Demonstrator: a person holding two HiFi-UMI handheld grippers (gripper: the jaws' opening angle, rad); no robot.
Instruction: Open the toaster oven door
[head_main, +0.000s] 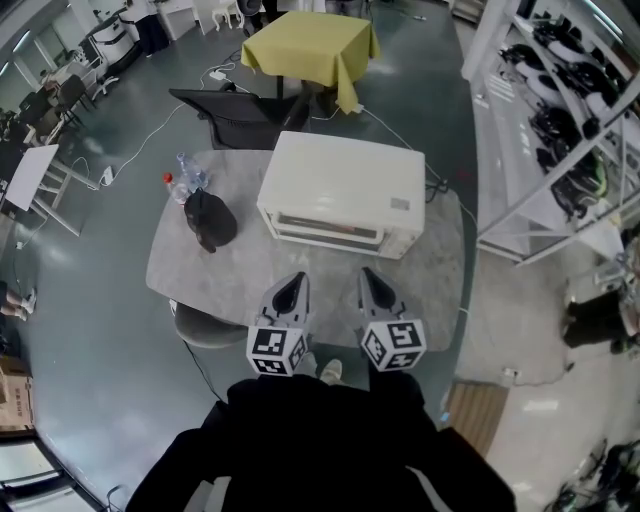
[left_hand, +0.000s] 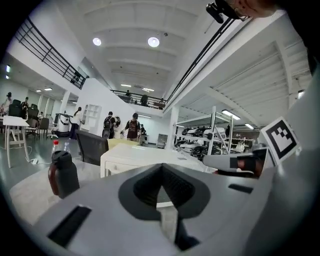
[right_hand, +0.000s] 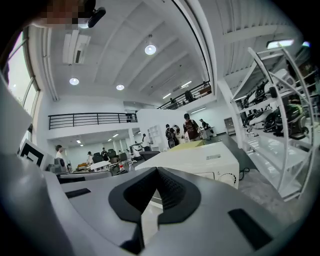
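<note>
1. Left gripper view: the left gripper (left_hand: 161, 167) has its 2 jaws closed tip to tip. Nothing is caught between them, and only a sliver of table shows through the gap behind the tips.
2. In the right gripper view, the right gripper (right_hand: 156, 170) is the same, with its jaws pressed together at the tips and empty.
3. In the head view, the left gripper (head_main: 292, 284) and right gripper (head_main: 372, 279) are side by side over the near edge of the table (head_main: 250, 272). Both point at the toaster oven (head_main: 340, 188) and neither touches it. Each one's marker cube (head_main: 277, 351) sits close to the person's dark sleeves.
4. The toaster oven is cream-coloured and stands on the far right part of the grey table. Its front faces the grippers and its door (head_main: 325, 226) is shut flat against that front. It also shows past the jaws in each gripper view (left_hand: 135, 156) (right_hand: 200, 156).
5. A dark flask (head_main: 210, 221) stands upright on the table, left of the oven and well apart from it. A clear bottle with a red cap (head_main: 186, 177) is just behind the flask.
6. Beyond the table are a black chair (head_main: 235, 115) and a yellow-covered table (head_main: 310, 45). A white rack (head_main: 560, 120) stands at the right.
</note>
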